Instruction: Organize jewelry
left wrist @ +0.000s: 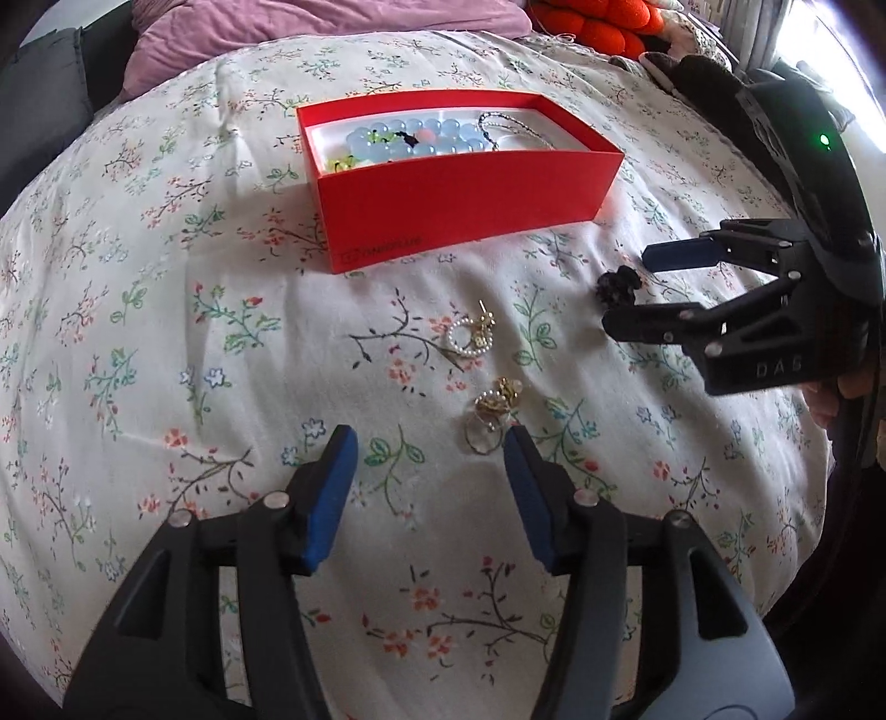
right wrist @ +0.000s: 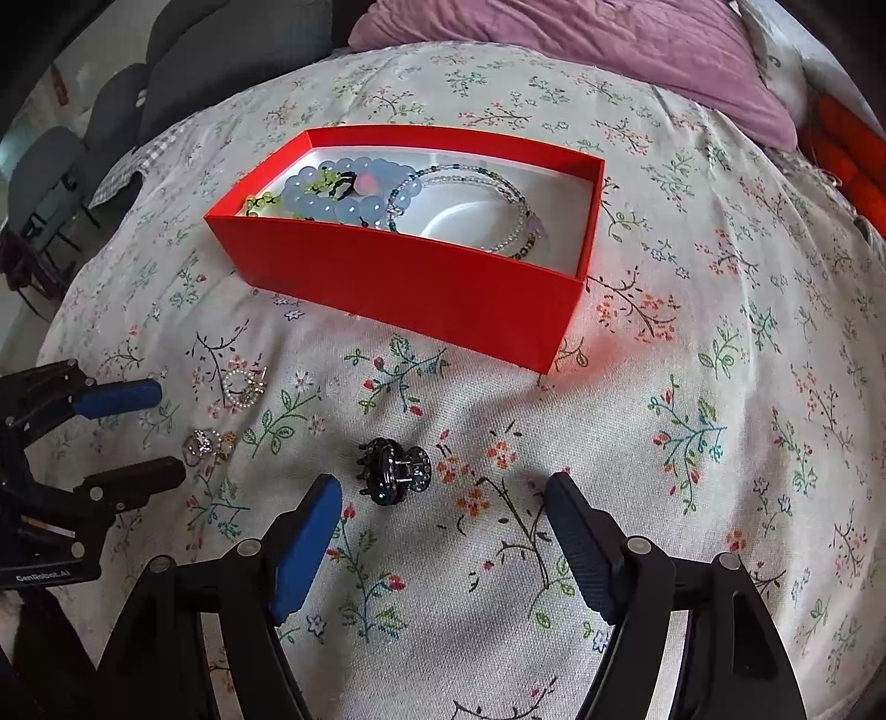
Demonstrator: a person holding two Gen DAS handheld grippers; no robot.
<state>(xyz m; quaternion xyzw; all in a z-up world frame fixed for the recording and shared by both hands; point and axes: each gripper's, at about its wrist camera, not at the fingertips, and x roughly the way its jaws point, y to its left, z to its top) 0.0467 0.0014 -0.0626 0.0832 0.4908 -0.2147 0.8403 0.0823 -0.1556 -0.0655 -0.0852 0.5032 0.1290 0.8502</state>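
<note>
The left gripper stands nearest, jaws apart and empty, the gold ring cluster at its one o'clock. Light, small and slippery, it wants a pinch across the clump. The pearl hoop earring lies just beyond, at twelve. The right gripper gapes empty, the stiff black hair claw at eleven. The red box holds bracelets; its print is illegible. "GenRobot.AI" and "DAS" mark the grippers.

Bedroom: floral bedsheet, purple pillow
</note>
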